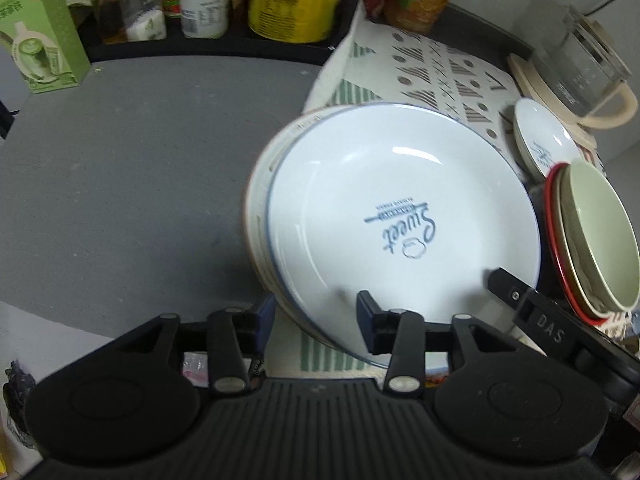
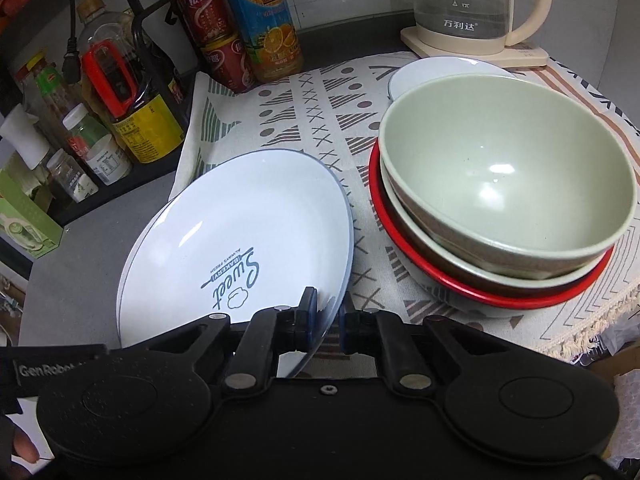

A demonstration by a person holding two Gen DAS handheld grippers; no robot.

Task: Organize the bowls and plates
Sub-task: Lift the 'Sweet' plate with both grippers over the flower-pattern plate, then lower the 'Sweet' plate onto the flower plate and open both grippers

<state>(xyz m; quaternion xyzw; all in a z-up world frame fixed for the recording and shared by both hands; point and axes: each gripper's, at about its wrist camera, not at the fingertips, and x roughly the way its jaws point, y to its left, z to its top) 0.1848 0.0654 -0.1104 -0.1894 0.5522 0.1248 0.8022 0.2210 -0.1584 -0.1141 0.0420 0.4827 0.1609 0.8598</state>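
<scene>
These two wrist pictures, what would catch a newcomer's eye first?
Probably the white plate printed "Sweet", tilted at the centre-left, its near rim pinched in the right tongs. Next, the stack of bowls to its right on the patterned cloth, a green one on top above a red rim. In the left wrist view, the left tongs stand open around the plate's edge.

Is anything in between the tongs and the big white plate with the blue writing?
No. The right tongs already pinch the rim of the white blue-lettered plate; nothing visible sits between them.
</scene>
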